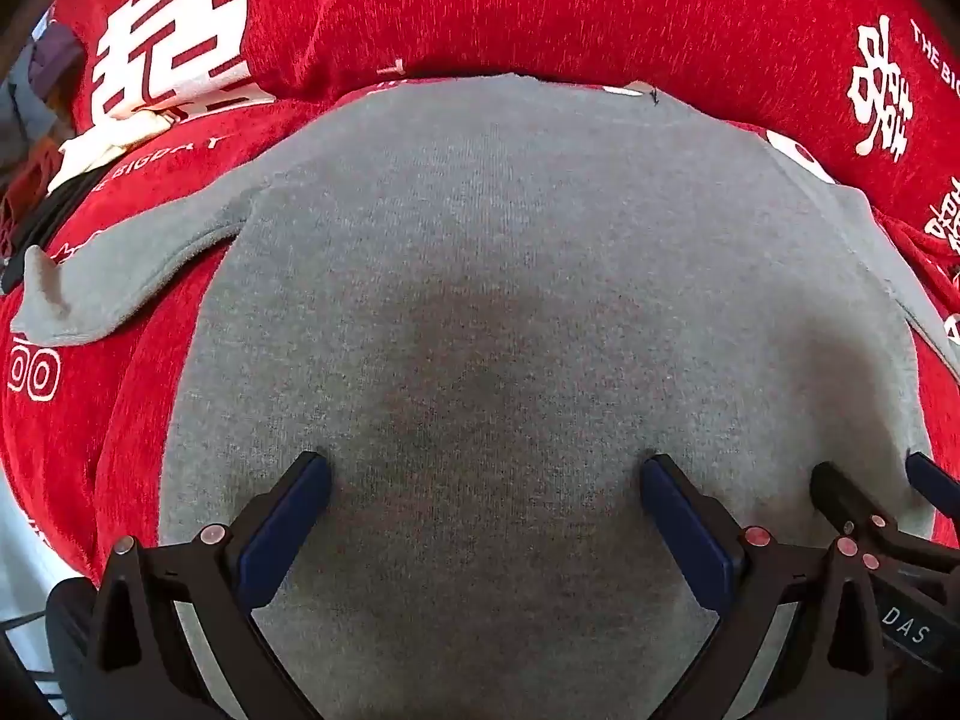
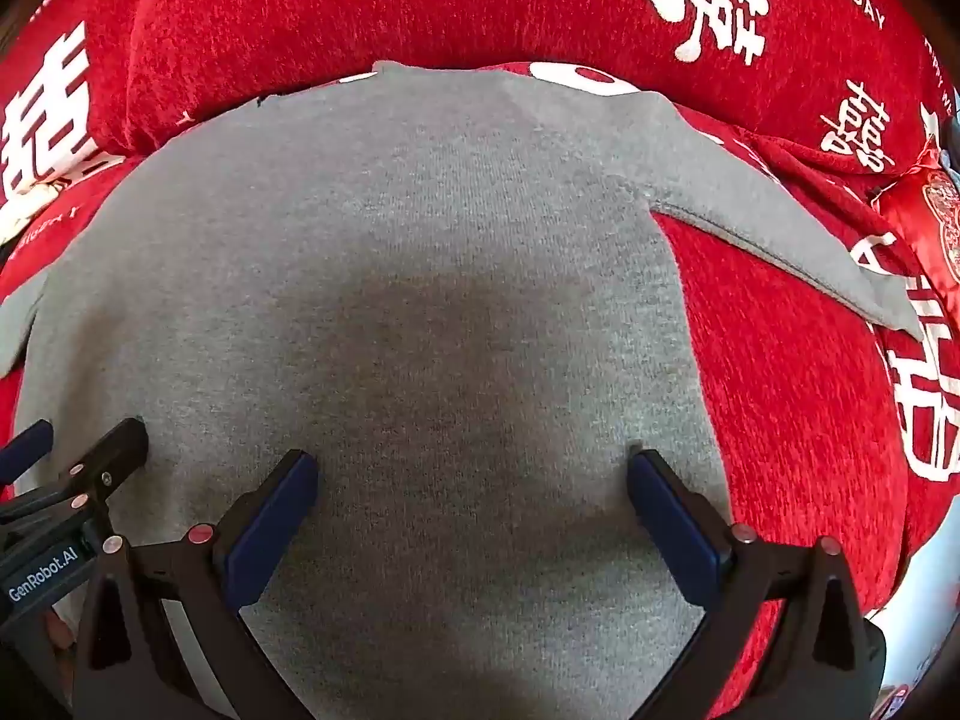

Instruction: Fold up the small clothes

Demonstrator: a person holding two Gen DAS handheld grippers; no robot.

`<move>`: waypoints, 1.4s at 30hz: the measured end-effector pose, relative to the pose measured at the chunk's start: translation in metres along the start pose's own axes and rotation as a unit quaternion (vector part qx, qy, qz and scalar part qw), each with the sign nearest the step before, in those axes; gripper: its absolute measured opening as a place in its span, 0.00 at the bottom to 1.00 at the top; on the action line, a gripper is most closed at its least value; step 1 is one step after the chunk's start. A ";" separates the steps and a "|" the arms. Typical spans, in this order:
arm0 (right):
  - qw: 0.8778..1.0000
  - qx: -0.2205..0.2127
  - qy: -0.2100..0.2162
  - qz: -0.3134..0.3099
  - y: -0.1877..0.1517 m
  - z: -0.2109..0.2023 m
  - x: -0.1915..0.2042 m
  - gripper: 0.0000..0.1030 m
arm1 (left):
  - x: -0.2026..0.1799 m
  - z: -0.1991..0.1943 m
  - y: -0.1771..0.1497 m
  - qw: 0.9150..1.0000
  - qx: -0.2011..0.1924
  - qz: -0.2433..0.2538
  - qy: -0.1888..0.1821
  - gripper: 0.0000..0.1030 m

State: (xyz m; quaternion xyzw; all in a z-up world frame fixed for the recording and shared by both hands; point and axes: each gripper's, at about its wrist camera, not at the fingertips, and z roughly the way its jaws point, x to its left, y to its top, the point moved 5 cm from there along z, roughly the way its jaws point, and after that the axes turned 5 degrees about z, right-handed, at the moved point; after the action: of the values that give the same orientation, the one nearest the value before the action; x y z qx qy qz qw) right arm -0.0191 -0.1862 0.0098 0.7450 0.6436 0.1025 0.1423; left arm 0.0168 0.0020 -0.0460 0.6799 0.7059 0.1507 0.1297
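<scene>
A: Where's the garment?

B: Grey knit top (image 1: 510,312), spread flat on a red cover (image 1: 570,6) w/ white characters and lettering. Body fills the middle of both views. One sleeve (image 1: 120,276) runs out to the left in the left wrist cam, the other sleeve (image 2: 780,240) angles right in the right wrist cam.

A: Grippers?

B: Left gripper (image 1: 486,468) has its fingers spread wide, nothing between them, blue pads (image 1: 288,528) pointing down at the near part of the fabric. Right gripper (image 2: 474,462) same: wide apart, no cloth pinched. They sit side by side, close; each one's black finger shows at the edge of the other's cam.

A: Touching the cloth?

B: Tips look right on it, prob. resting, but the fisheye angle doesn't let me tell contact from a hover. Dark shadow on the knit just ahead of each.

A: Anything else?

B: A red tasselled ornament (image 2: 930,204) at the far right edge, on the cover, well apart from the top.
</scene>
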 end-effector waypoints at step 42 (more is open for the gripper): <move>0.999 0.025 -0.008 -0.042 0.020 -0.008 0.000 1.00 | -0.005 -0.001 0.012 0.996 0.082 -0.010 -0.020 1.00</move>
State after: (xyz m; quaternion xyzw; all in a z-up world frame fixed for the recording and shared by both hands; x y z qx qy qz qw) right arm -0.0031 -0.1883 0.0245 0.7213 0.6757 0.0743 0.1327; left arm 0.0275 -0.0031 -0.0410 0.6838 0.7202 0.0771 0.0888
